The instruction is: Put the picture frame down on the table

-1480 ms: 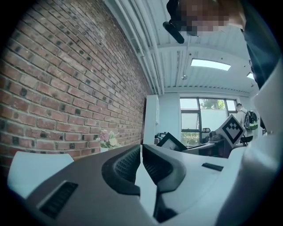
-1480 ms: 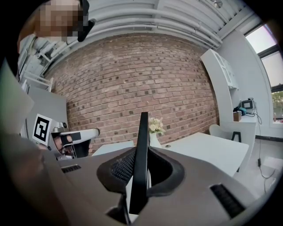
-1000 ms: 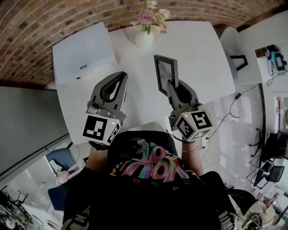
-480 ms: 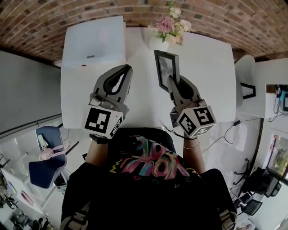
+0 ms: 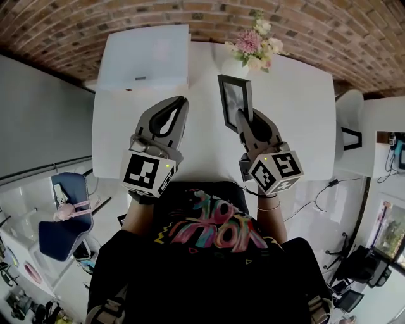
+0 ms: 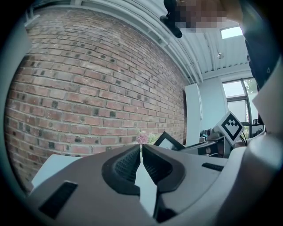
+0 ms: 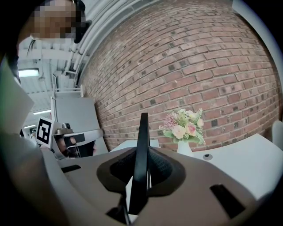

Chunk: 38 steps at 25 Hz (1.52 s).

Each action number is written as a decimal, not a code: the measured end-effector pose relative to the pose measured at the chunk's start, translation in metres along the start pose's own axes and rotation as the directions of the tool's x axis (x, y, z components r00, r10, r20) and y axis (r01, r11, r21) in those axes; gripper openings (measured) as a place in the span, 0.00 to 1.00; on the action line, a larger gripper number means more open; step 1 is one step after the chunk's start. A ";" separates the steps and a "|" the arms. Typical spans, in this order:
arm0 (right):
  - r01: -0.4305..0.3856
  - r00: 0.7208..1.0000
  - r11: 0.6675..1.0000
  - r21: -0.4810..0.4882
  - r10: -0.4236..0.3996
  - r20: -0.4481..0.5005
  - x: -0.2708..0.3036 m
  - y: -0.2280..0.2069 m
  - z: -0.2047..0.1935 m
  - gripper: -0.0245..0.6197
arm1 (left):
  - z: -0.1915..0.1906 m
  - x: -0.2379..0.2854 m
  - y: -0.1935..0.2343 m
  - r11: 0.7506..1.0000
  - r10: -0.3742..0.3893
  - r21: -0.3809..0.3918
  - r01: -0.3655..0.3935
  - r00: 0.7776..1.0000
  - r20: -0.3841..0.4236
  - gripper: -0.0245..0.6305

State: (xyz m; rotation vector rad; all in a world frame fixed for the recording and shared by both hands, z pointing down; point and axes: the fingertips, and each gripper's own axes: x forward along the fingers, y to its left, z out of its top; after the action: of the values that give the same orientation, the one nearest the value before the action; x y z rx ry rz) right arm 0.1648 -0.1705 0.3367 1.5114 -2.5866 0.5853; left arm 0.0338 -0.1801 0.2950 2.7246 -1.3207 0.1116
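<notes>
The brick wall (image 5: 95,16) runs across the top of your head view, and the white table (image 5: 297,95) stands against it, right in front of you. On the table's far left corner sits a white box (image 5: 149,57), close to the wall. You hold 2 grippers over the near half of the table, well apart from each other.

Your left gripper (image 5: 181,102) points toward the box. Its own view shows its 2 jaws pressed together at the tips, with nothing between them. A narrow gap between the pads shows only the pale table beyond.

Your right gripper (image 5: 241,115) points toward the wall, with its marker cube (image 5: 275,172) nearest to you. Its jaws are clamped on the picture frame (image 5: 233,98). In the right gripper view the frame (image 7: 141,150) stands edge-on between the ribbed pads (image 7: 161,165) as a thin dark bar that rises above the jaw tips.

In the head view the frame is black with a pale inner picture. It stands roughly upright over the middle of the table, gripped at its near lower edge and tilted slightly. You cannot tell from any view whether its bottom edge touches the tabletop. The left gripper view catches the frame's (image 6: 170,141) top corner to the right of the closed jaws.

Beyond the frame, near the wall, stands a small white vase (image 5: 235,66). It holds pink and cream flowers (image 5: 256,44) and is well apart from the frame.
</notes>
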 end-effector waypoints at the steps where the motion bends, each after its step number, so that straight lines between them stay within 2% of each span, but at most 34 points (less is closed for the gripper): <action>1: 0.000 1.000 1.000 -0.002 0.000 0.001 0.002 0.002 0.000 0.17 | 0.000 -0.001 0.002 1.000 0.000 -0.001 0.000 1.000 0.001 0.09; 11: -0.006 1.000 1.000 -0.003 0.006 0.000 0.010 0.014 0.001 0.17 | -0.007 -0.006 0.007 1.000 -0.014 -0.014 0.014 1.000 0.000 0.09; 16: -0.037 0.999 0.999 0.038 0.038 -0.031 0.015 0.014 -0.013 0.17 | -0.017 -0.007 0.007 1.000 -0.011 -0.025 0.010 1.000 -0.013 0.09; 29: -0.117 0.967 0.985 0.124 0.142 -0.211 0.042 0.014 -0.091 0.17 | -0.076 -0.006 0.012 0.999 0.012 -0.047 -0.016 0.996 -0.093 0.09; 38: -0.085 0.938 0.960 0.268 0.168 -0.303 0.056 0.006 -0.158 0.17 | -0.118 -0.010 0.018 0.995 0.020 -0.092 -0.032 0.991 -0.134 0.09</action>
State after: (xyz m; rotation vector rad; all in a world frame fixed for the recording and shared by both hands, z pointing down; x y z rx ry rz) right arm 0.1129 -0.1557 0.4950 1.1840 -2.4344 1.1121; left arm 0.0115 -0.1678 0.4122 2.5737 -1.2913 0.2233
